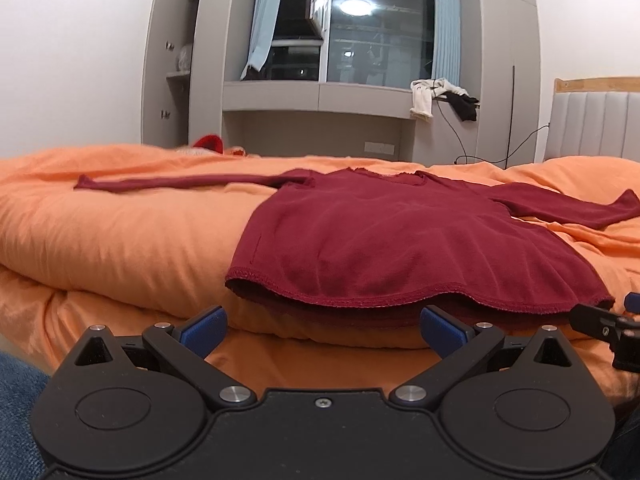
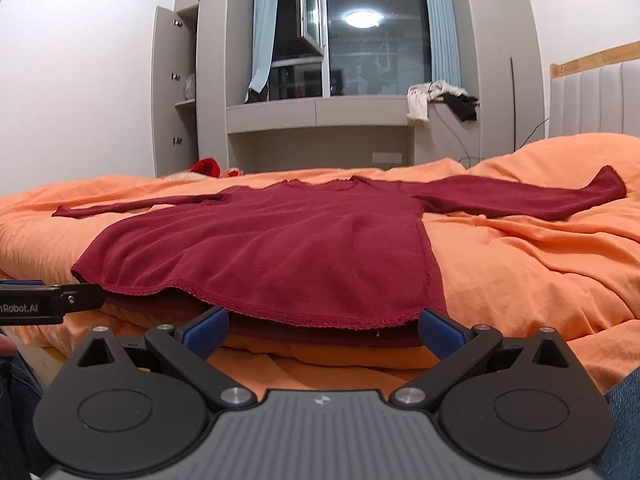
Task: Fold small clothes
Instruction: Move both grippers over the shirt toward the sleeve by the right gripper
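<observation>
Both your jaws stand wide, gripping nothing: left gripper (image 1: 322,330) and right gripper (image 2: 323,330) sit just short of the shirt's (image 2: 280,248) hem. The shirt lies flat on the bed (image 2: 520,264), sleeves spread. No fold shows yet; all folding remains.

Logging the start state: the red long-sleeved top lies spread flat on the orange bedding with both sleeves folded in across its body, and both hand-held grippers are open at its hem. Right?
Not quite. The top's sleeves are stretched straight out to either side, not folded in; the right wrist view shows both. The rest holds: it lies flat on the orange bedding, both hand-held grippers open at its hem.
</observation>
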A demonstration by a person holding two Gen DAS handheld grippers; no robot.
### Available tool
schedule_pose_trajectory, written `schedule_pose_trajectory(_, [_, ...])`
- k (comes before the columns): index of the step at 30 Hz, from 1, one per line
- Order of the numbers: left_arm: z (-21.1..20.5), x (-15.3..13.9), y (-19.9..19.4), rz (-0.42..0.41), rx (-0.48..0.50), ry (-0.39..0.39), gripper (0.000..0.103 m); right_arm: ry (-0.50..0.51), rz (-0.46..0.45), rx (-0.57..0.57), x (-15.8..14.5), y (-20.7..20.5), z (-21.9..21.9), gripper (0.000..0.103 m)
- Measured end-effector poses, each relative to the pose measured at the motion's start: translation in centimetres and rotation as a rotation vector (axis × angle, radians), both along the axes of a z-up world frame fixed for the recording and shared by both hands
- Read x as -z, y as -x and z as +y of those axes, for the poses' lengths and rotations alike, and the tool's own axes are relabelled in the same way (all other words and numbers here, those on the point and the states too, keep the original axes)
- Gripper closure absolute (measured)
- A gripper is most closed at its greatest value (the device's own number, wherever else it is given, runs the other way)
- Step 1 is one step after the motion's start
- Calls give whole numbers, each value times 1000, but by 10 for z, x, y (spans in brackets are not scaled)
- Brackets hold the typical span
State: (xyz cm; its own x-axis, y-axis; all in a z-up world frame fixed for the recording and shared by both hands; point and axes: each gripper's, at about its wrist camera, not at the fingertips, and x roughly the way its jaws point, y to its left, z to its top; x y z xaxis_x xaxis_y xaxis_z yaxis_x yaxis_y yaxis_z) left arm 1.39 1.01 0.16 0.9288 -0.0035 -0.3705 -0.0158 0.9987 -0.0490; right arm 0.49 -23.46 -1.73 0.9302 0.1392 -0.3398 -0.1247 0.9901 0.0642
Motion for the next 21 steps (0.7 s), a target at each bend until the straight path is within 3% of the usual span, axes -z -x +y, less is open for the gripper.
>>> schedule_pose_trajectory(8, [1, -14, -21, 64, 18, 75, 1, -38, 68, -49, -19, -24, -11, 0])
schedule_pose_trajectory(13, [-8, -26, -43, 119, -33, 53, 1, -31, 56, -54, -33, -39, -23, 0])
schedule_pose_trajectory(21, [-28, -54, -78, 103, -50, 10, 1, -7, 41, -38, -51, -70, -48, 0])
